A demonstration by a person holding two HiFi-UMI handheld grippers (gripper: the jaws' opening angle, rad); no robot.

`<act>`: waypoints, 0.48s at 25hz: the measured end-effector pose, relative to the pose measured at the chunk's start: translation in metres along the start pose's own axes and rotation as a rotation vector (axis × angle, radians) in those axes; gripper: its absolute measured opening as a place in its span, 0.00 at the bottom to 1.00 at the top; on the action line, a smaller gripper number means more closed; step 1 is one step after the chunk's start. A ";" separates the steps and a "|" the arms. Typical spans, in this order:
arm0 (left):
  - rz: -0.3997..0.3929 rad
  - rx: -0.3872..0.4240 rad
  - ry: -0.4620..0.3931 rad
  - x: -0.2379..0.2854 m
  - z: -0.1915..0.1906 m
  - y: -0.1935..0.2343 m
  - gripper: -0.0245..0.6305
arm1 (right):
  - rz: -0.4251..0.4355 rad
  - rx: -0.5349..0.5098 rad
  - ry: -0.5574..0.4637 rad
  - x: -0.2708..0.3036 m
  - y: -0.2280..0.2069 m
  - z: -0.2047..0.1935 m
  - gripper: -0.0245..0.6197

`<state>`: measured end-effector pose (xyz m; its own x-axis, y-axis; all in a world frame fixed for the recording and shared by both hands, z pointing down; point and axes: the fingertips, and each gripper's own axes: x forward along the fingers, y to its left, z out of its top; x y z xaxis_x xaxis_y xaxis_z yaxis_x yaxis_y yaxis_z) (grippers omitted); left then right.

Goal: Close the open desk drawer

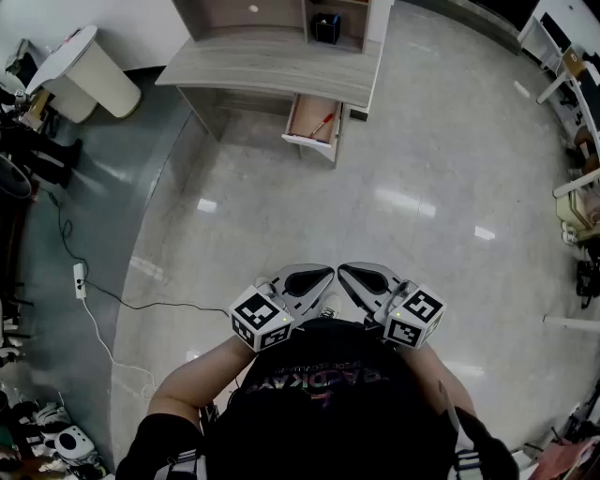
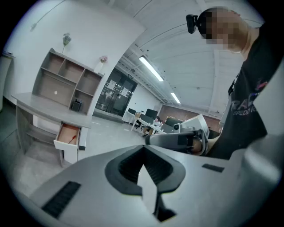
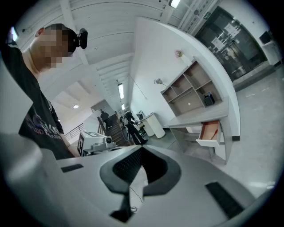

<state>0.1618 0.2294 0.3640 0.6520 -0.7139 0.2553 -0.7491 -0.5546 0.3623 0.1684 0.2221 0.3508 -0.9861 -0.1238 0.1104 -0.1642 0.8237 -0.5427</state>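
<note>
A grey wooden desk [image 1: 272,61] stands far ahead across the floor. Its drawer [image 1: 313,122] is pulled open, with a red pen-like thing [image 1: 322,123] lying inside. The same open drawer [image 2: 67,136] shows at the left of the left gripper view, and the drawer [image 3: 210,134] shows at the right of the right gripper view. Both grippers are held close to the person's chest, far from the desk. My left gripper [image 1: 314,277] is shut and empty. My right gripper [image 1: 359,277] is shut and empty too, its tip almost meeting the left one.
A shelf unit [image 1: 272,17] sits on the desk with a small black object [image 1: 326,26]. A white curved counter [image 1: 80,67] stands at far left. A power strip and cable [image 1: 81,277] lie on the floor at left. Desks [image 1: 567,56] line the right edge.
</note>
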 end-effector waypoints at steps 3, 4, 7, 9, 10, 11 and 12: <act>0.001 -0.002 0.000 0.000 0.002 0.002 0.05 | 0.000 0.000 0.001 0.002 0.000 0.003 0.06; 0.001 -0.003 0.000 0.000 0.003 0.002 0.05 | 0.000 0.001 0.001 0.002 0.000 0.003 0.06; 0.004 -0.006 -0.001 0.000 0.002 0.003 0.05 | 0.003 0.001 0.002 0.003 -0.001 0.003 0.06; 0.005 -0.007 -0.001 0.000 0.003 0.004 0.05 | 0.008 0.001 0.002 0.004 0.000 0.005 0.06; 0.006 -0.008 -0.001 -0.001 0.003 0.005 0.05 | 0.014 0.001 -0.002 0.004 0.001 0.006 0.06; 0.006 -0.009 -0.001 -0.001 0.003 0.005 0.05 | 0.023 0.002 -0.009 0.004 0.002 0.007 0.06; 0.007 -0.011 -0.002 -0.002 0.003 0.005 0.05 | 0.031 0.003 -0.015 0.004 0.003 0.008 0.06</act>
<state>0.1568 0.2265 0.3626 0.6467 -0.7184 0.2563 -0.7522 -0.5452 0.3700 0.1638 0.2199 0.3430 -0.9911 -0.1064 0.0804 -0.1331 0.8259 -0.5479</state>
